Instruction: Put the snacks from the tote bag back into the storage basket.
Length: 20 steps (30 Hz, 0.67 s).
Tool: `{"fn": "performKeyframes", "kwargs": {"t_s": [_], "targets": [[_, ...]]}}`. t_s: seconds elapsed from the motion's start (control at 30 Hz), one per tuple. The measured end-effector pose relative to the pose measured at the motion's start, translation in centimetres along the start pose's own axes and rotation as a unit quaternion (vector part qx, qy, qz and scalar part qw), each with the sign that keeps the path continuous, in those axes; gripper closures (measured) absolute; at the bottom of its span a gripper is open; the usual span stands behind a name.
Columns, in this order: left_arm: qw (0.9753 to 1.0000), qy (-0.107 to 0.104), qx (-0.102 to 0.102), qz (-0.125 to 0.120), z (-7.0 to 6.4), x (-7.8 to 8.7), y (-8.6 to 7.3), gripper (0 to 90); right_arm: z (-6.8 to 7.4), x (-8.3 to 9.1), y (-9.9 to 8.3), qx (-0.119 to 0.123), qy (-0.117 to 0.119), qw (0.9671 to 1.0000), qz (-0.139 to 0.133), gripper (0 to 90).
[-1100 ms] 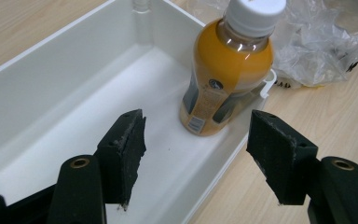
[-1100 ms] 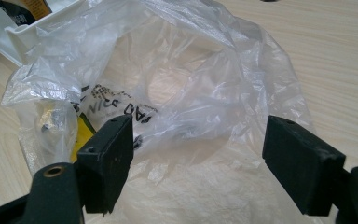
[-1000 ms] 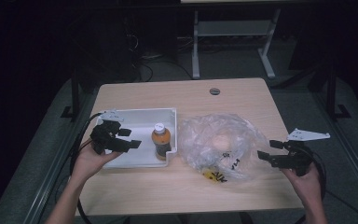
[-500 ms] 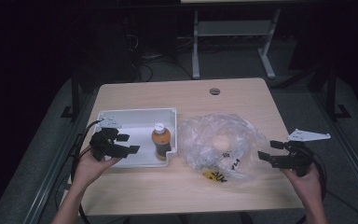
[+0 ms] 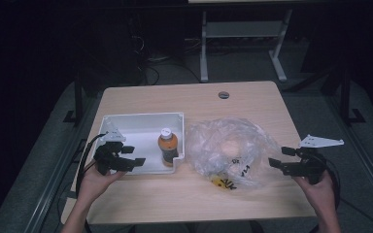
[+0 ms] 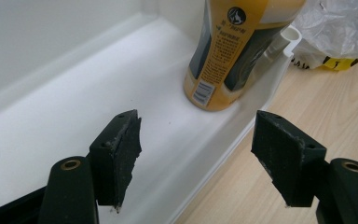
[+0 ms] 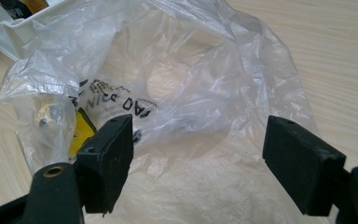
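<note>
A white tray (image 5: pixel 126 124) lies on the left half of the wooden table. A bottle (image 5: pixel 167 147) of orange drink with a white cap stands upright in the tray's front right corner (image 6: pixel 233 42). My left gripper (image 5: pixel 132 160) hovers open over the tray's front left edge (image 6: pixel 214 140), its jaws apart with nothing between them. A crumpled clear plastic bag (image 5: pixel 230 151) with black and yellow print lies right of the tray (image 7: pixel 182 93). My right gripper (image 5: pixel 275 163) stands open at the bag's right edge, holding nothing.
A small round hole (image 5: pixel 224 94) sits near the table's far edge. Beyond the table stands a grey metal frame (image 5: pixel 243 34) on a dark floor. Bare wood (image 5: pixel 175 204) runs along the table's front.
My left gripper has drawn back toward the tray's front left corner and away from the bottle. My right gripper has barely moved.
</note>
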<state>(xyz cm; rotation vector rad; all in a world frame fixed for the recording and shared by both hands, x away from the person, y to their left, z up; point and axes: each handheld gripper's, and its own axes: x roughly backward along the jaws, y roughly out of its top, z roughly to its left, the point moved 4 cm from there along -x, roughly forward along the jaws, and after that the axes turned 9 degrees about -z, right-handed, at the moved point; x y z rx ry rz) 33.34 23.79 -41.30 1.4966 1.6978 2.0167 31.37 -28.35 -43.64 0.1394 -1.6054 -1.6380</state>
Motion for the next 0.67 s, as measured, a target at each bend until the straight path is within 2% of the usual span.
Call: {"fn": "performKeyframes", "kwargs": {"t_s": [0.17,0.5,0.67], "targets": [[1.0,0.004,-0.004,0.006,-0.1,-0.3,-0.6,31.5,0.0,0.0,-0.1,0.004,0.0,1.0,0.001,24.2],[0.9999,-0.009,0.013,0.006,-0.5,-0.7,-1.9,30.4,0.3,0.1,-0.3,0.007,0.004,1.0,0.002,24.1],[0.9997,-0.011,0.022,-0.004,-0.6,-0.4,-2.4,29.8,0.5,0.3,-0.2,0.007,0.007,1.0,-0.003,24.1]]}}
